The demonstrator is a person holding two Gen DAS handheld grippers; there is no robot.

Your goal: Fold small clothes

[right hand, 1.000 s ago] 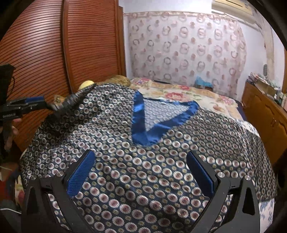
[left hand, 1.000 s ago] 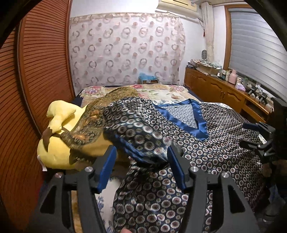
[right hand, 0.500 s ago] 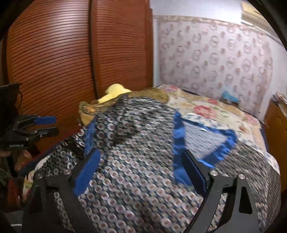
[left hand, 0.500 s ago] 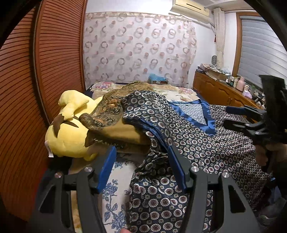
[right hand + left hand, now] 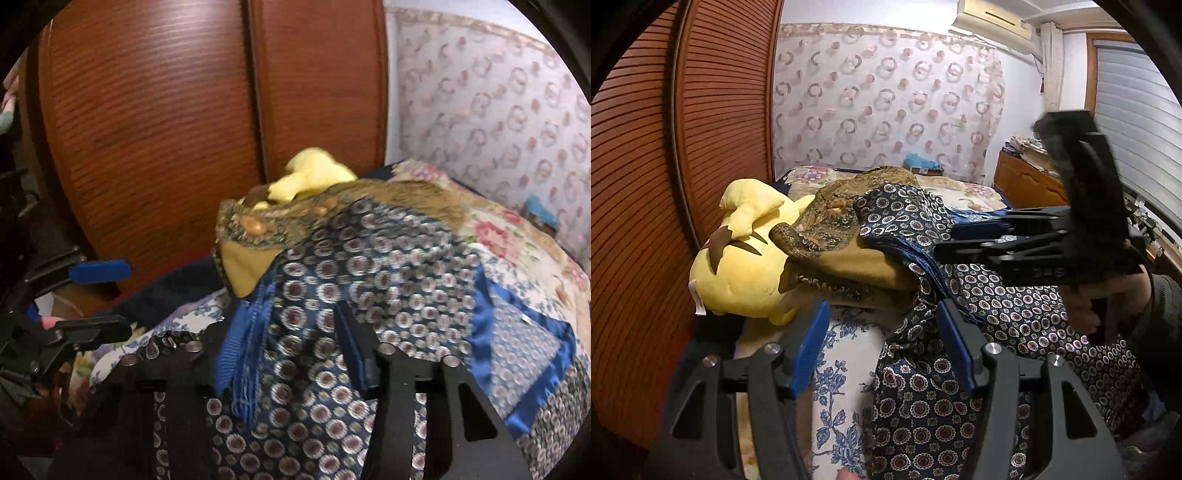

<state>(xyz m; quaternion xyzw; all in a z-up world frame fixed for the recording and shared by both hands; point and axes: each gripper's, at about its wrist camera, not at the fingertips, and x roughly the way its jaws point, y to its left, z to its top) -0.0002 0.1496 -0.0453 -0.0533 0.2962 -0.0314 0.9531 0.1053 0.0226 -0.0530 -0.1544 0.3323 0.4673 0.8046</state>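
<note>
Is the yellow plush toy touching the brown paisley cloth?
Touching. In the left wrist view, the brown paisley cloth drapes directly over the yellow plush toy's back, with no gap between them.

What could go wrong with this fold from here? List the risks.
1. The right gripper is closing on a bunched fold of the navy circle-print satin top; it may pinch several layers.
2. The top drapes over the brown paisley cloth by the yellow plush toy; pulling could drag both.
3. The left gripper looks open, leaving that edge loose.
</note>
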